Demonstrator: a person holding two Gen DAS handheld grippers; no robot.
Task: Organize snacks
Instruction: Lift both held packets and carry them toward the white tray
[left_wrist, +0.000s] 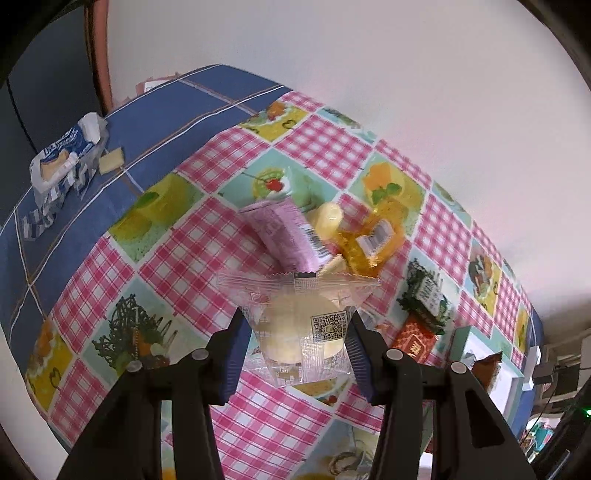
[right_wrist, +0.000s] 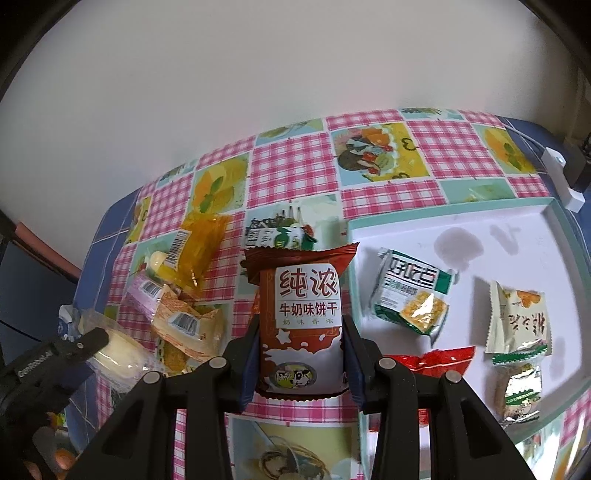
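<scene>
My left gripper (left_wrist: 297, 317) is shut on a clear-wrapped pale round cake (left_wrist: 284, 332), held above the checked tablecloth (left_wrist: 207, 266). Behind it lies a pile: a pink packet (left_wrist: 288, 232), a yellow sweet (left_wrist: 327, 219) and an orange packet (left_wrist: 373, 236). My right gripper (right_wrist: 302, 325) is shut on a brown milk-biscuit packet (right_wrist: 306, 291), upright, beside the left edge of the white tray (right_wrist: 517, 229). In the tray lie a green-white packet (right_wrist: 410, 291), a cream packet (right_wrist: 517, 317), a red packet (right_wrist: 439, 362) and a foil-ended one (right_wrist: 517, 391). The left gripper's finger (right_wrist: 92, 339) shows at lower left.
A green packet (right_wrist: 277, 234) lies on the cloth behind the held biscuits. An opened blue-white packet (left_wrist: 62, 155) and a loose cracker (left_wrist: 110, 160) sit on the blue cloth at far left. A white plug and cable (right_wrist: 561, 177) lie past the tray. A white wall backs the table.
</scene>
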